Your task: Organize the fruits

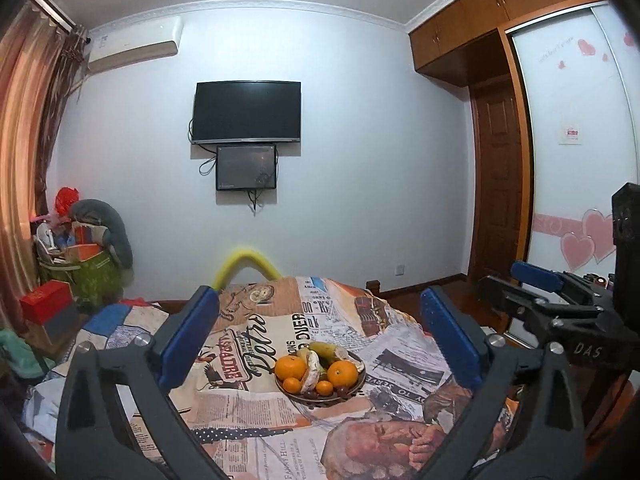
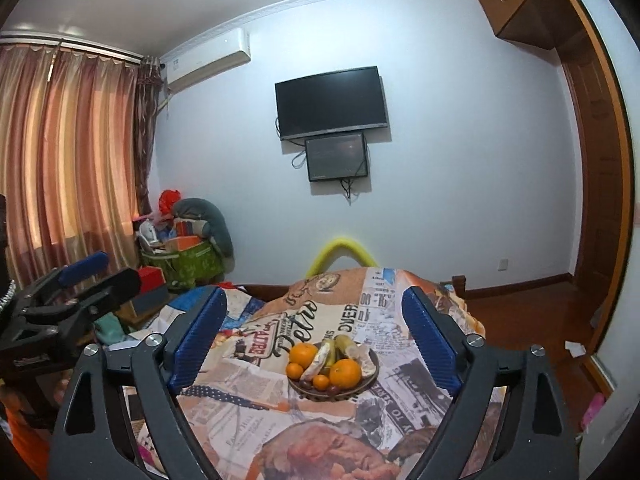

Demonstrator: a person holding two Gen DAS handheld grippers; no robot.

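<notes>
While jaws gape, fruit plate [image 1: 320,396] mid-bed, bedspread [image 1: 248,412] around

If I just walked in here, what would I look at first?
Probably the plate piled with oranges and bananas, sitting in the middle of the newspaper-print blanket on the bed. Next, the black TV on the far wall, straight above it. Both grippers, left and right, hover wide open, blue fingers framing the plate.

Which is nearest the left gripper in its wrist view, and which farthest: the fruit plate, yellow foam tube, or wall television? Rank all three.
1. Fruit plate: on the bedspread, just ahead of the left gripper.
2. Yellow foam tube: at the bed's far end.
3. Television: on the far wall.
</notes>
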